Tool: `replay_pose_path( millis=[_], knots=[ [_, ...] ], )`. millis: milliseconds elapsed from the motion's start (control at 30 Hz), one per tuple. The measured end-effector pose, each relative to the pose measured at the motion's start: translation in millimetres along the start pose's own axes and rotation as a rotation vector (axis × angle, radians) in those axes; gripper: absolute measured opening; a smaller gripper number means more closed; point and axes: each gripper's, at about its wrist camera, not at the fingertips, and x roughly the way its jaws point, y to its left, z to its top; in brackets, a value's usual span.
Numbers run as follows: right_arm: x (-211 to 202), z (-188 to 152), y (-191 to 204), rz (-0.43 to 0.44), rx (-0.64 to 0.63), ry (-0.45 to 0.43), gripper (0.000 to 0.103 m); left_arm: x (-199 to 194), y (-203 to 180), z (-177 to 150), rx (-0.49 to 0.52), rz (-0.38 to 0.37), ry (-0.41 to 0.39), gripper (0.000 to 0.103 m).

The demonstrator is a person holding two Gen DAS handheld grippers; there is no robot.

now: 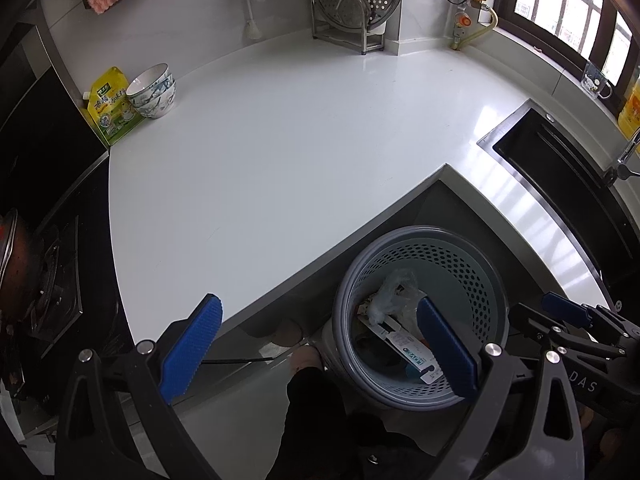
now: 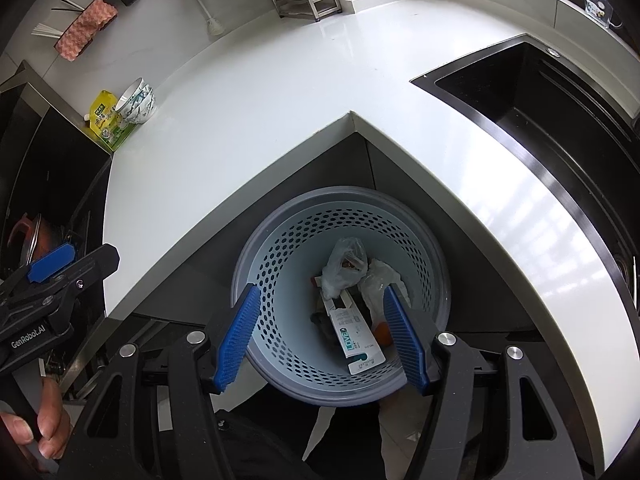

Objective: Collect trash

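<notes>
A grey perforated trash basket (image 2: 436, 276) stands on the floor below the counter's inner corner; it also shows in the left wrist view (image 1: 472, 264). Inside lie a white toothpaste box (image 2: 356, 336), crumpled clear plastic bags (image 2: 344, 264) and other scraps. My right gripper (image 2: 324, 336) is open and empty, right above the basket's mouth. My left gripper (image 1: 316, 348) is open and empty, over the counter edge just left of the basket. The right gripper shows at the right edge of the left wrist view (image 1: 572, 312).
A white L-shaped counter (image 1: 300, 128) carries a yellow-green pouch (image 1: 110, 106) and stacked bowls (image 1: 154, 90) at far left. A black sink (image 2: 532, 92) is at right, a dish rack (image 1: 356, 12) at the back, a stove (image 1: 48, 272) at left.
</notes>
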Motion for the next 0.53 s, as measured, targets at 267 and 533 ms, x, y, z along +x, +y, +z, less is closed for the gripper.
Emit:
replay_pose_path(
  millis=[267,533],
  knots=[
    [1.2,3.7,3.3,0.003,-0.016,0.003,0.062,-1.7,0.5,-2.3,-0.012,-0.006,-0.004,0.096],
    [0.0,6.1,1.5,0.01,-0.01,-0.001,0.062,0.3,-0.7,1.3,-0.009,-0.005,0.007,0.096]
  ],
)
